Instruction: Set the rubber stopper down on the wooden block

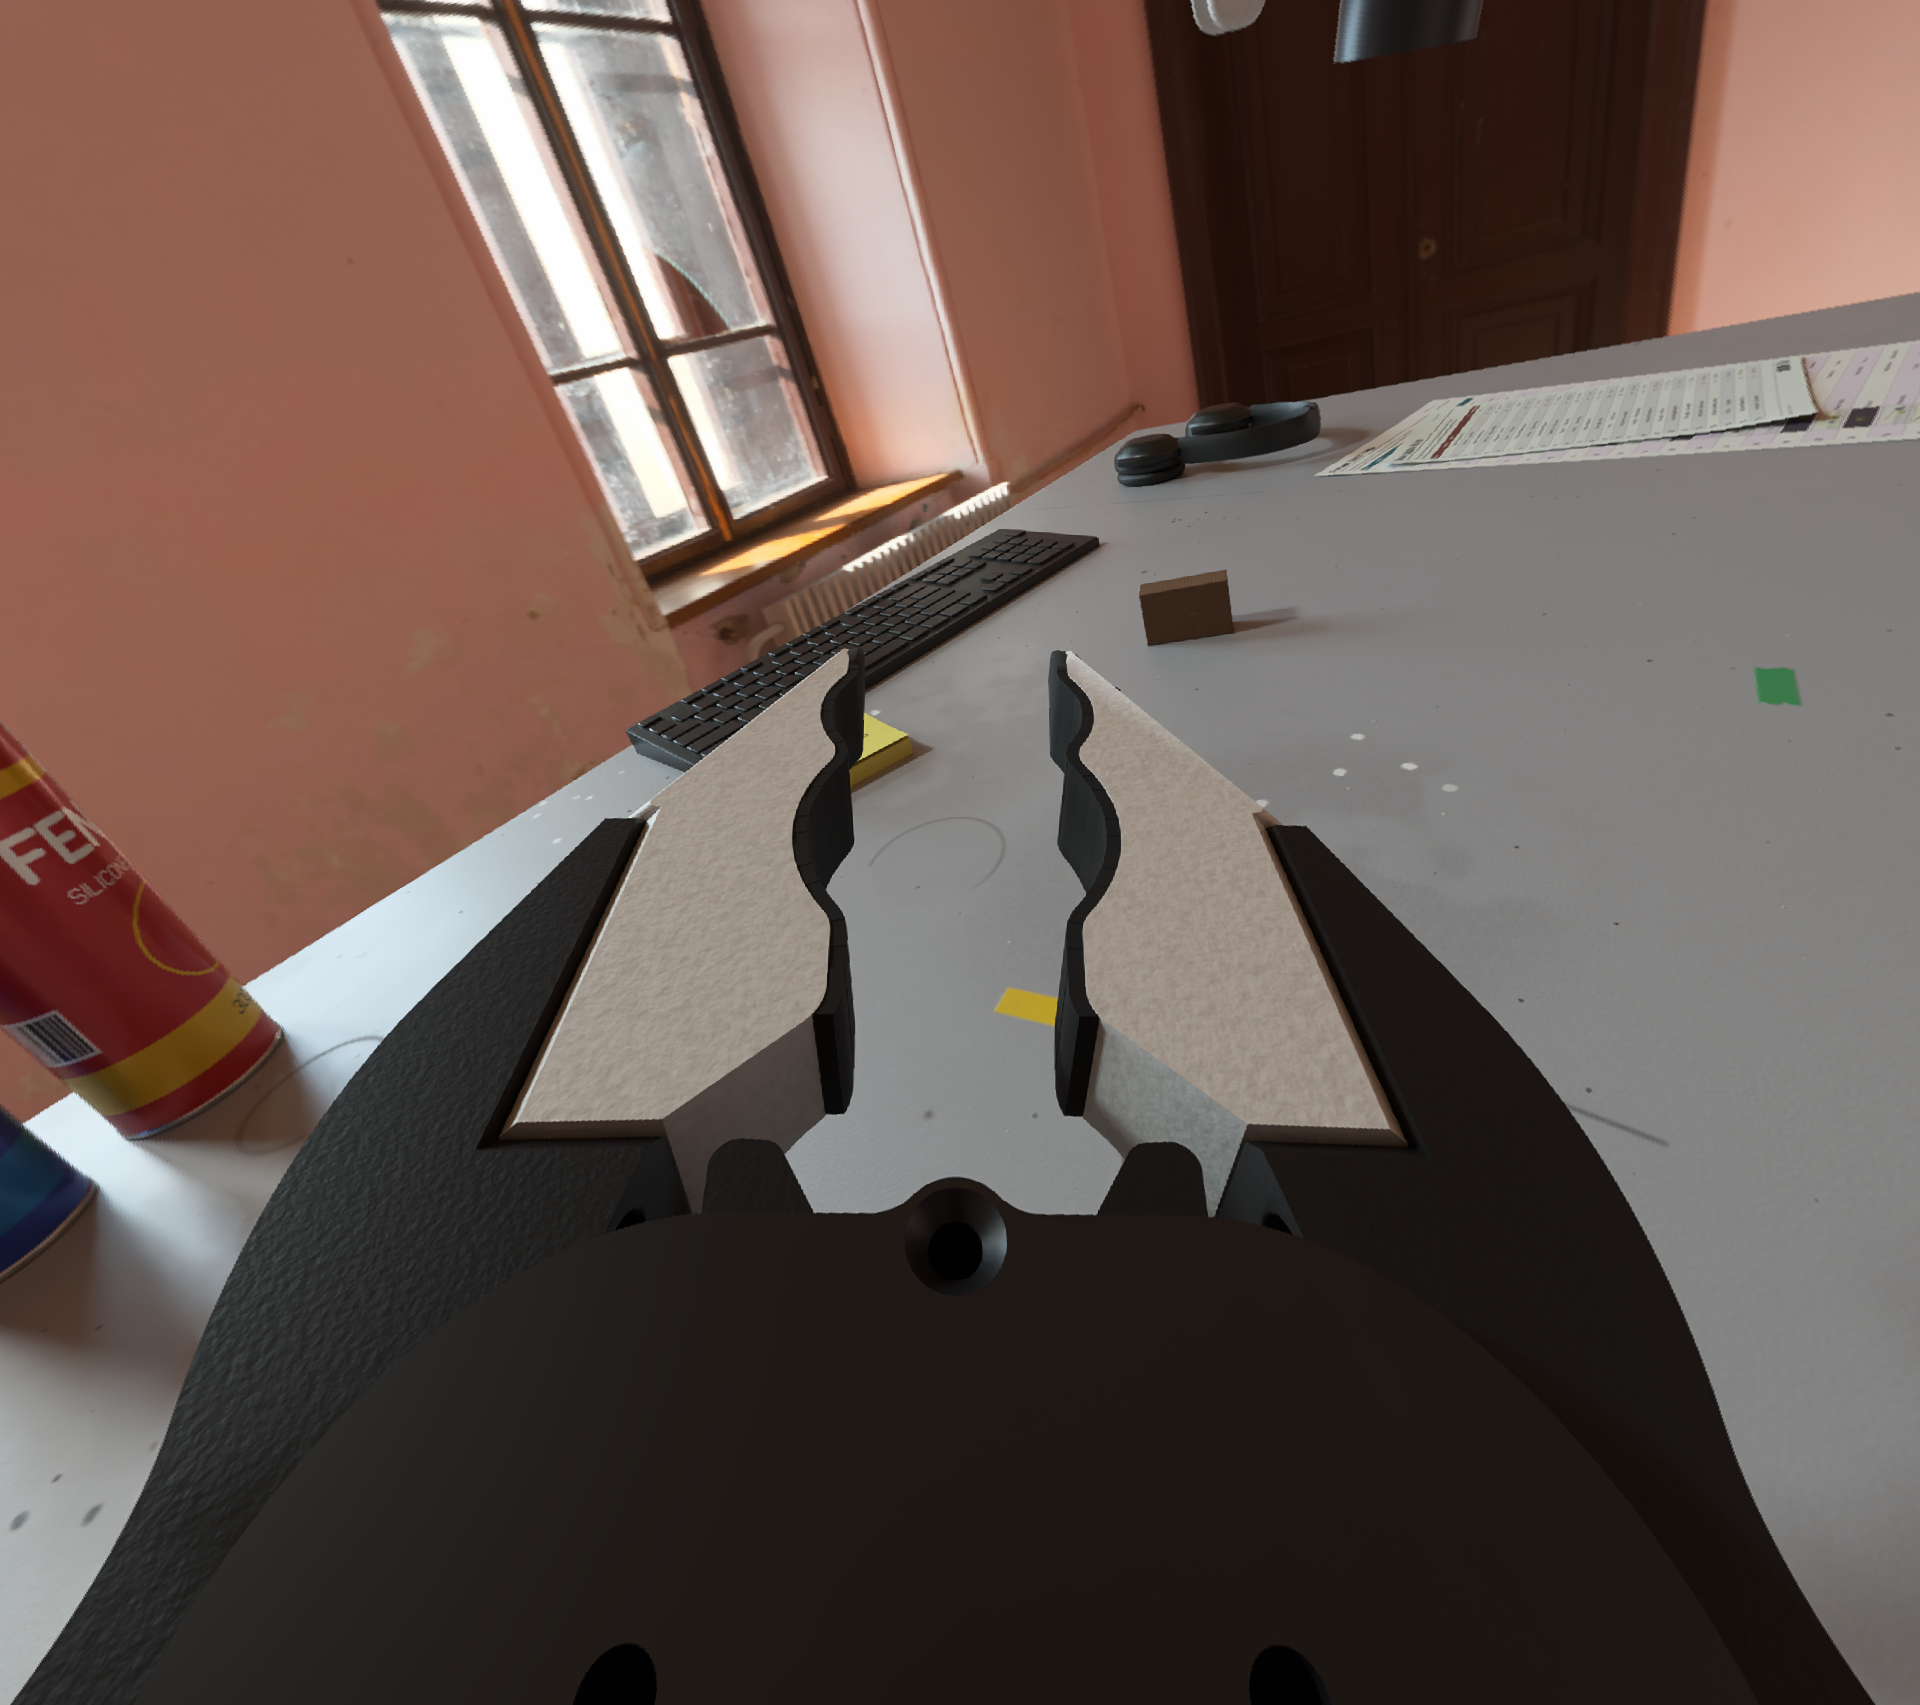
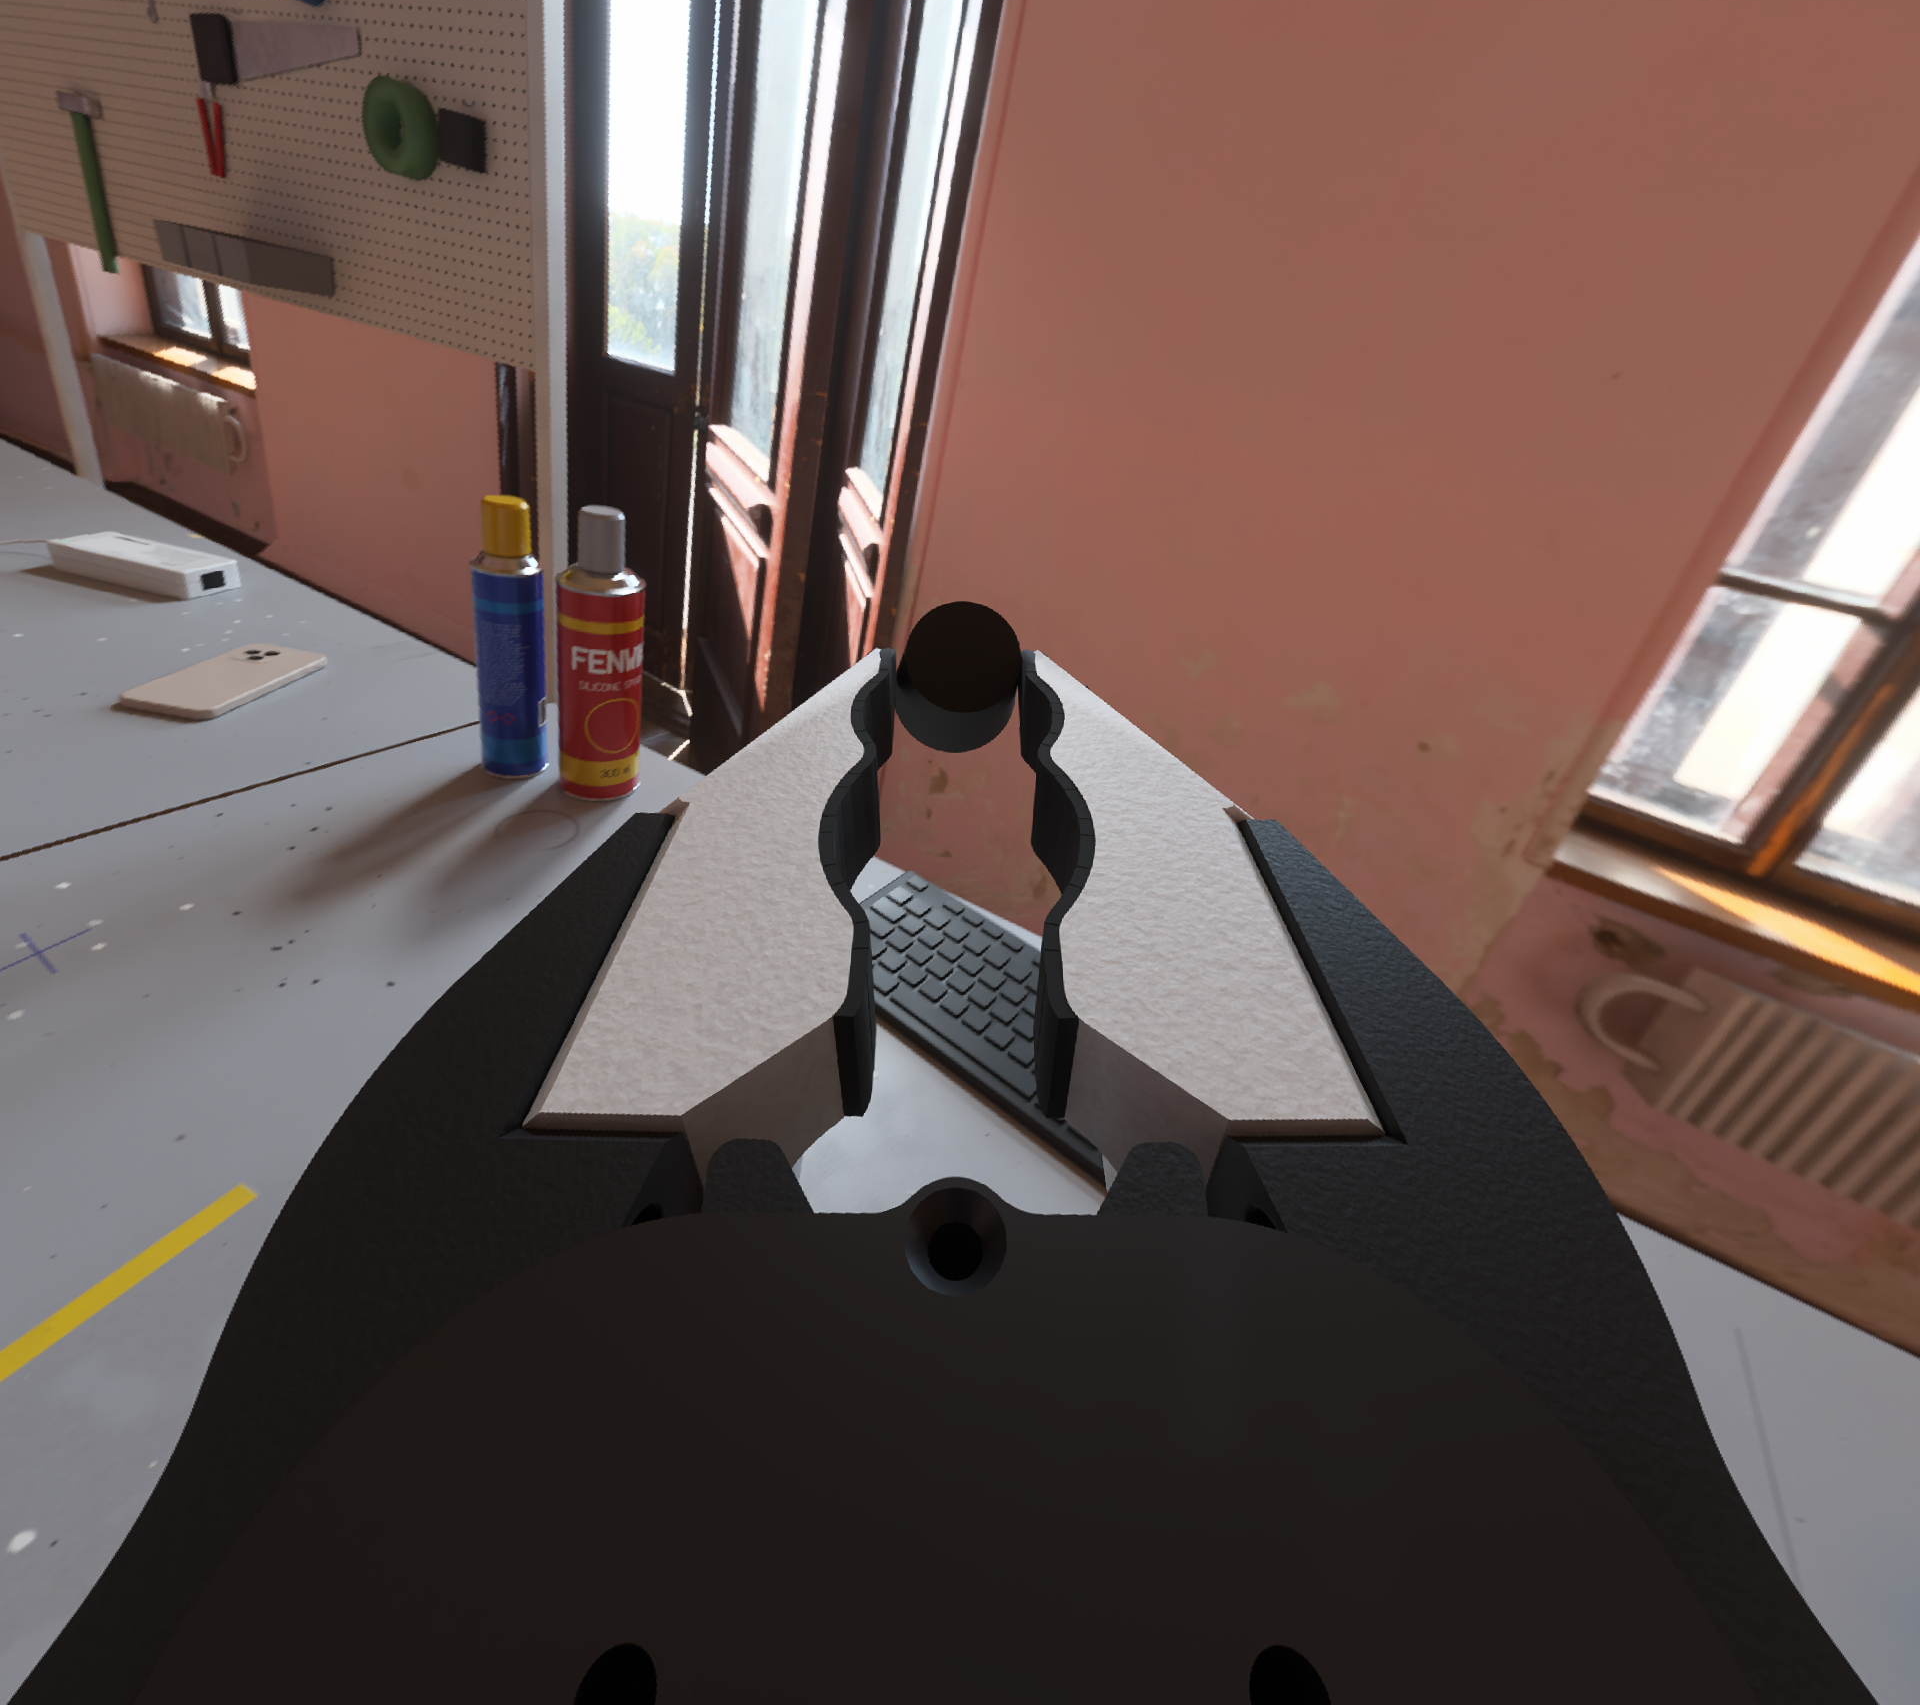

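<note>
Bare table (image 1: 1455, 824) around wooden block (image 1: 1185, 607); keyboard (image 1: 873, 637) near its left.

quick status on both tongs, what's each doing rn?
Left tongs: open, empty, low over the table.
Right tongs: shut on the rubber stopper at the tips, raised.

Each gripper is built the same way. On the left gripper (image 1: 956, 679) and the right gripper (image 2: 958, 668), a broad black body with a grained surface is seen, with one round recessed hole in the middle. Two pale, rough-textured wedge fingers (image 1: 727, 907) are lined inside with black wavy rubber pads (image 2: 852, 824).
</note>
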Robot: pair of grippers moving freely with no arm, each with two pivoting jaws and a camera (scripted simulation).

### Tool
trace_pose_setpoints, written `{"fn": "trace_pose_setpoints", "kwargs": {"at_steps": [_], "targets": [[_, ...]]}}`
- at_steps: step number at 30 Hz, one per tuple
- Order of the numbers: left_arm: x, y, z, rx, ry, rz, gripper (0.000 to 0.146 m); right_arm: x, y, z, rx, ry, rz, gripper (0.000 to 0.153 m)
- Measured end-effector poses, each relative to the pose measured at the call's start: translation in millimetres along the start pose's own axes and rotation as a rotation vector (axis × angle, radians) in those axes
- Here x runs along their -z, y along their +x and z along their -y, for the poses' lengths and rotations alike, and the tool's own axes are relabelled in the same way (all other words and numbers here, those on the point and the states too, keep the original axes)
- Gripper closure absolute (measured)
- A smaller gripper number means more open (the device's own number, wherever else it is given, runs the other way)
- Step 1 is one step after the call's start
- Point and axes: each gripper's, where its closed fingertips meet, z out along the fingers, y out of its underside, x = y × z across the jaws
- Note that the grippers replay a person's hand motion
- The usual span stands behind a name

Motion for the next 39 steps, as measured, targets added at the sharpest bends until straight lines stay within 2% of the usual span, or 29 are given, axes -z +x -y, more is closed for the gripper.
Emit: {"fn": "trace_pose_setpoints", "kwargs": {"at_steps": [3, 5, 7, 10, 14, 18, 25, 30, 31, 34, 37, 39], "targets": [[-1.8, 1.6, -1.5, 0.01, 0.001, -0.003, 0.111, 6.1, 12.7, 5.2, 0.049, -0.015, -0.044, 0.129], [-2.6, 1.9, -3.3, 0.004, -0.009, -0.004, 0.111, 10.5, 21.5, -11.1, 0.085, -0.062, -0.098, 0.129], [-3.5, 1.8, -5.9, -0.007, -0.026, -0.004, 0.111, 14.9, 28.4, -44.2, 0.087, -0.134, -0.142, 0.129], [-4.7, 1.9, -8.5, -0.022, -0.05, -0.011, 0.111, 22.6, 36.8, -111.3, 0.035, -0.258, -0.192, 0.129], [-6.2, 1.2, -7.8, -0.031, -0.061, -0.016, 0.111, 33.7, 29.0, -193.8, -0.128, -0.471, -0.195, 0.129], [-9.3, 0.5, -7.2, -0.031, -0.061, -0.016, 0.111, 33.7, 15.6, -238.4, -0.243, -0.618, -0.157, 0.129], [-14.0, 2.1, -4.8, -0.056, -0.061, -0.014, 0.111, 39.2, -9.4, -302.2, -0.27, -0.989, -0.058, 0.129], [-13.3, -1.3, -6.2, -0.047, -0.06, -0.011, 0.111, 38.9, -19.7, -307.0, -0.399, -1.033, 0.053, 0.129], [-13.5, -1.9, -6.5, -0.045, -0.06, -0.011, 0.111, 36.7, -21.3, -307.2, -0.397, -1.027, 0.066, 0.119], [-13.3, -2.8, -6.4, -0.048, -0.065, -0.007, 0.111, 28.8, -8.5, -293.1, -0.304, -0.943, -0.028, 0.104], [-11.1, -3.1, -6.2, -0.05, -0.073, -0.001, 0.111, 27.5, 7.1, -256.6, -0.22, -0.8, -0.136, 0.099], [-9.2, -3.9, -6.5, -0.047, -0.075, 0.004, 0.111, 35.3, 9.5, -233.5, -0.172, -0.761, -0.155, 0.098]]}}
